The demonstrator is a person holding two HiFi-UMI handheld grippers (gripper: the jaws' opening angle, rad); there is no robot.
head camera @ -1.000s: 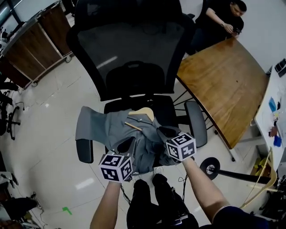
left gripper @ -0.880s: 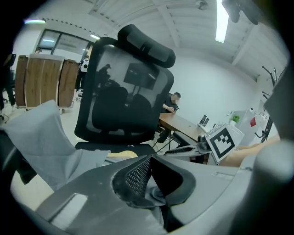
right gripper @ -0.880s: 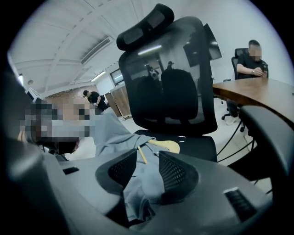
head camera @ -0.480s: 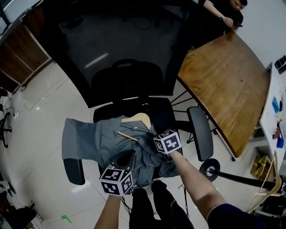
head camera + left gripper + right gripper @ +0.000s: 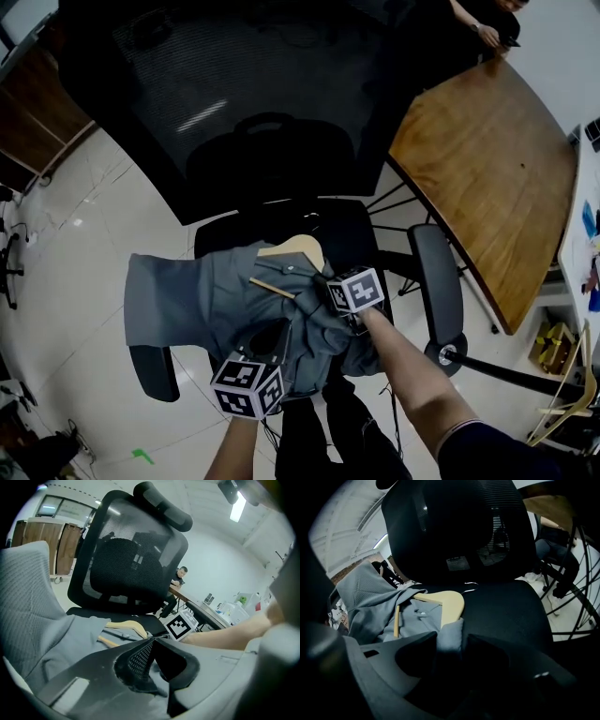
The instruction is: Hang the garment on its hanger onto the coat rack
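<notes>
Since the grey garment (image 5: pixel 192 291) lies flat on the chair seat (image 5: pixel 352 234) with its wooden hanger (image 5: pixel 447 605) in the neck, both grippers sit low over it, ready to lift it, I think. The left gripper (image 5: pixel 151 641) is pinched on bunched cloth at the near edge. The right gripper (image 5: pixel 450 644) has its jaws apart — they have just been closing a bit — with a fold of cloth between them, just beside the hanger's end.
</notes>
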